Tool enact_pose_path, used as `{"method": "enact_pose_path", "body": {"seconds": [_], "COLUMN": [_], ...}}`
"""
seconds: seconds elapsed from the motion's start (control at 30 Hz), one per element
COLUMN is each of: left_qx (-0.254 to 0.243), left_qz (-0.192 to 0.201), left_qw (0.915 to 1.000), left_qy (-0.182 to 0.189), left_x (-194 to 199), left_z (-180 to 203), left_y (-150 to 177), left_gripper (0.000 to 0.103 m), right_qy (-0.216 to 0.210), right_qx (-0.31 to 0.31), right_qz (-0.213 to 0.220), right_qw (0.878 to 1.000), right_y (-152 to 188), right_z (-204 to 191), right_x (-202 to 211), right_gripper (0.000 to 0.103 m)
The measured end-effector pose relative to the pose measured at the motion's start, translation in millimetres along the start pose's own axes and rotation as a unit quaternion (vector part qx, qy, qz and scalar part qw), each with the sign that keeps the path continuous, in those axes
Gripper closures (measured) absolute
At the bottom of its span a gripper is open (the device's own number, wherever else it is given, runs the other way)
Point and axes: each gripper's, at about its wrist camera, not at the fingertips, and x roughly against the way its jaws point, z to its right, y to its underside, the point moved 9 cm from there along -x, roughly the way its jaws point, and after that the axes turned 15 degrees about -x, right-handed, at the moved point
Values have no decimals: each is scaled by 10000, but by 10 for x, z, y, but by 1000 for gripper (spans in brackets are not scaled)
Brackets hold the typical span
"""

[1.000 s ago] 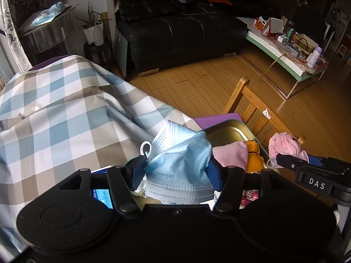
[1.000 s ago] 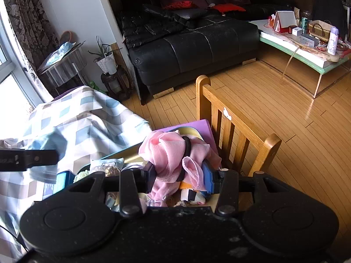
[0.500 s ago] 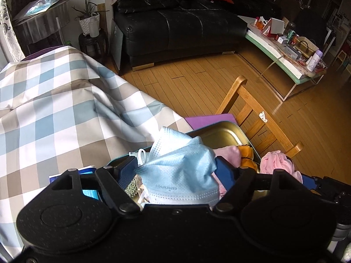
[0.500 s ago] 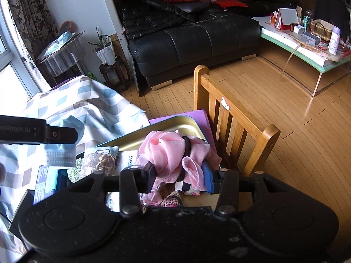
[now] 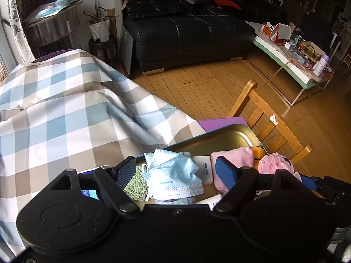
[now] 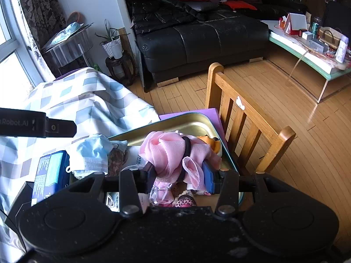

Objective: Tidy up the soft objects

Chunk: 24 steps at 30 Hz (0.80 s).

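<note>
Left jaws let go of the mask; right jaws carry the pink bundle over the tray.

The crumpled light-blue face mask (image 5: 173, 175) lies between the spread jaws of the left gripper (image 5: 175, 173), its long axis across them, at the near edge of the gold metal tray (image 5: 230, 134). A second ago those jaws pinched it; they have just been opening, and no pad presses it now. The right gripper (image 6: 179, 175) pinches the pink banded cloth bundle (image 6: 173, 153) above the tray's right side.
</note>
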Motion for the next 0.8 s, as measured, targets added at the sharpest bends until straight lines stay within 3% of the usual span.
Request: {"method": "enact_pose_path", "body": {"seconds": [0.13, 0.27, 0.8], "left_qx": [74, 122, -2], "left_qz": [51, 63, -284], "left_qw": [9999, 9997, 9995], "left_qy": [-116, -188, -162], "left_x": [49, 78, 148], "left_z": [-91, -137, -90], "left_y": [22, 54, 420], "left_gripper": [26, 26, 25], "right_qy": [3, 154, 378], "right_qx": [133, 190, 47], "right_qz": [43, 74, 94], "right_qw": [9999, 9997, 9992], "right_y": [22, 28, 174], "right_z": [-78, -86, 211], "right_x": [-35, -120, -31], "right_gripper": [58, 41, 41]}}
